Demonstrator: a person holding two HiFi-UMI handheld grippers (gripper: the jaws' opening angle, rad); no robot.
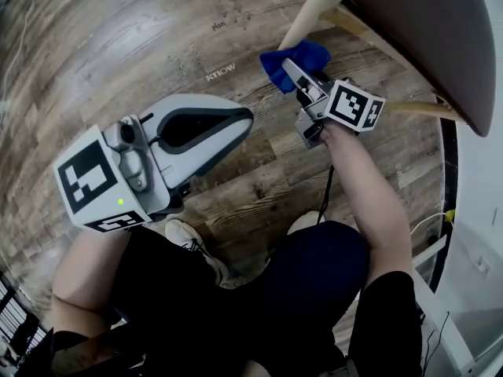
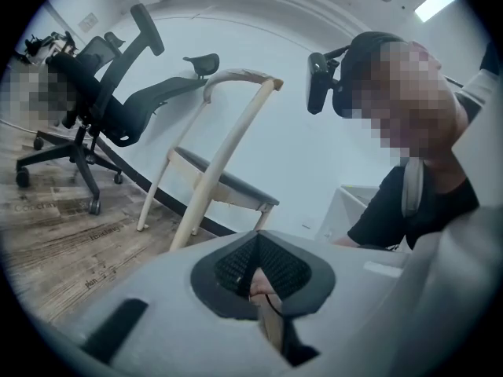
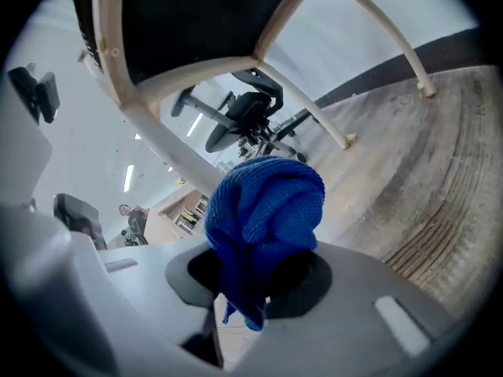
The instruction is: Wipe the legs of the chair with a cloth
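Two tools | right hand-held gripper (image 3: 253, 280) clamps cloth (image 3: 267, 203) | left hand-held gripper (image 2: 256, 280) closed, empty | wood-plank floor (image 1: 157, 38) | white wall (image 2: 302, 144)

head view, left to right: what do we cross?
left tongs → blue cloth → chair seat

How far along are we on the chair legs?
Done: the right gripper is shut on the cloth. In hand: the cloth is up against one leg. Left: the other legs; nothing shows which are already wiped. The left gripper is shut, empty and idle.
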